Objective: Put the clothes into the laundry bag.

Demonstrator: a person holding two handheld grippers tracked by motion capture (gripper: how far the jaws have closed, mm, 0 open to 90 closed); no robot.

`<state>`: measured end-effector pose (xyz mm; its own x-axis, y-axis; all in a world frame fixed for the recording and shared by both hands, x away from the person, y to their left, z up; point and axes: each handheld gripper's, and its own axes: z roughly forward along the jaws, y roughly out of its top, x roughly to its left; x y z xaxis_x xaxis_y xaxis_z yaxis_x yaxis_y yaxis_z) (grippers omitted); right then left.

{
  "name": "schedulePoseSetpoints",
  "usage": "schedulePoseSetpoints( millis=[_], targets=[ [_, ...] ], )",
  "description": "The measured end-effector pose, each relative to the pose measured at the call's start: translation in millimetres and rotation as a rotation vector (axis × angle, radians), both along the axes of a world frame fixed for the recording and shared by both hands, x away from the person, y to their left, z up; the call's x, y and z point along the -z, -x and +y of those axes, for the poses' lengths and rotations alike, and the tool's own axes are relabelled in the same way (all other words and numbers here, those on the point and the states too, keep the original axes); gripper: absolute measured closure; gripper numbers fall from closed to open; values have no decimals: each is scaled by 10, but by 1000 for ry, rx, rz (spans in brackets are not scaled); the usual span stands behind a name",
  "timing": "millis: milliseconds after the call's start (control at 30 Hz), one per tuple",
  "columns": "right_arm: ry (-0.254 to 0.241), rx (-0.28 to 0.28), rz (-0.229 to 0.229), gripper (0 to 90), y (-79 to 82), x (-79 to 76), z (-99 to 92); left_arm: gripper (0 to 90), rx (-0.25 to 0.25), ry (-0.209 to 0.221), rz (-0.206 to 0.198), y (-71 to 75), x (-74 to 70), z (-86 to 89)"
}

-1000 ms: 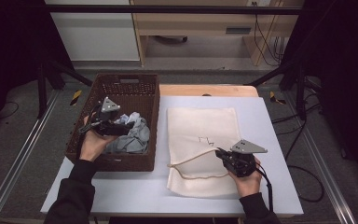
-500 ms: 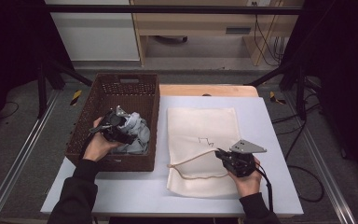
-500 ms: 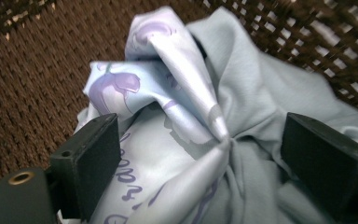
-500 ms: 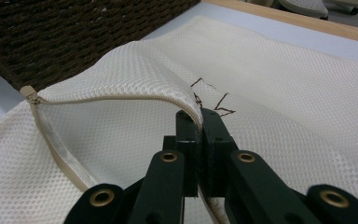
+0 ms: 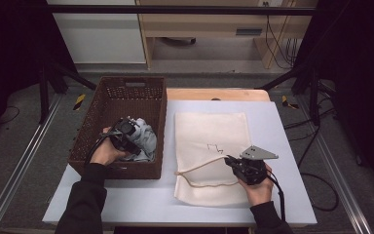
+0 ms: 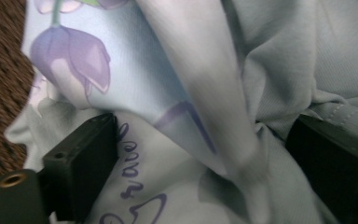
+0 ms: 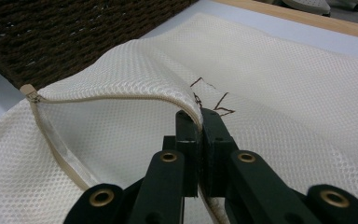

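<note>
The left tool (image 5: 126,134) is down inside the brown wicker basket (image 5: 102,105), its 2 jaws spread wide on either side of a bunched pale blue garment (image 5: 143,139); in the left gripper view that garment (image 6: 205,93), printed with purple flowers and script, bulges up between the jaws, which have just been opening, and the pads do not look to be pressing on it, though the cloth hides much of the right jaw. The basket stands on the left part of the white surface (image 5: 282,126), just beside a cream mesh laundry bag (image 5: 212,129) that lies flat with its mouth toward the person. The right tool (image 5: 233,163) is clamped on the bag's zippered edge; the right gripper view shows that edge (image 7: 121,95) pinched and lifted, so the mouth gapes toward the basket
</note>
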<state>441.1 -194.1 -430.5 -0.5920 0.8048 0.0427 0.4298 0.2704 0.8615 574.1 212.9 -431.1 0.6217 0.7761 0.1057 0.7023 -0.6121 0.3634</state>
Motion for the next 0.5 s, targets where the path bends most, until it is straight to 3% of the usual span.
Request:
schedulePoseSetpoints(
  millis=[67,167,267,367,500],
  targets=[
    [1,1,4,870,0,0,1,192,7,-9,27,-9,8,-6],
    [3,0,4,870,-4,2,-2,392,14,-15,55,-10,6,-14],
    [2,-1,5,870,-3,2,-3,534,22,-30,69,0,6,-36],
    [5,-2,3,870,-5,2,-6,634,19,-44,68,2,-6,-39],
    [2,0,3,871,-4,-2,-9,710,24,-34,28,34,-45,-34]
  ],
)
